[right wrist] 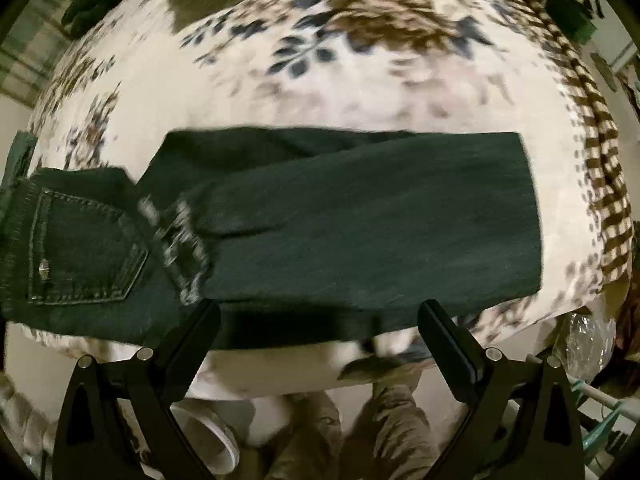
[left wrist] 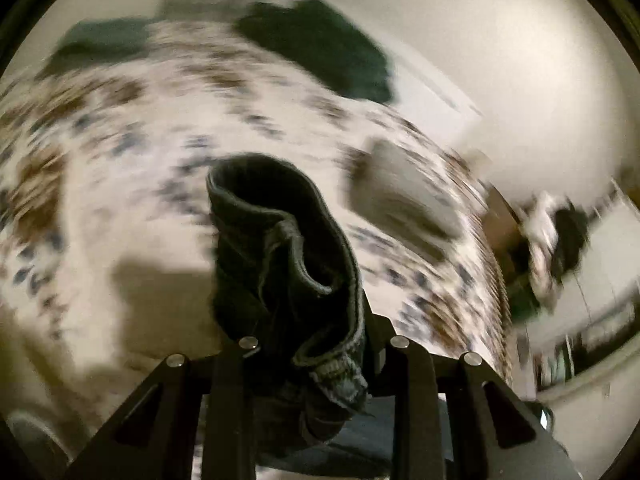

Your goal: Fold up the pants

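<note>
The pants (right wrist: 320, 216), dark denim, lay across a flower-patterned bedspread (right wrist: 360, 80). In the right wrist view they stretched from side to side, one leg doubled over the other, the back pocket (right wrist: 80, 248) at the left and the straight hem edge at the right. A frayed, pale patch sat just right of the pocket.

In the left wrist view a bunched fold of the pants (left wrist: 280, 248) rose from between the fingers of the left gripper (left wrist: 320, 344), lifted clear of the bedspread (left wrist: 140, 140); its jaws stood narrow, clamped on the denim, a ribbed seam curling at the top. Everything behind was blurred.

The right gripper (right wrist: 320, 320) pointed steeply down at the near edge of the pants, jaws wide, the fingers framing the cloth; whether the tips touched it could not be told.

Farther off lay other dark clothes (left wrist: 320, 48) and a pale folded piece (left wrist: 400, 192) on the bed. Below the bed edge stood the person's legs (right wrist: 384, 420) in tan trousers.
</note>
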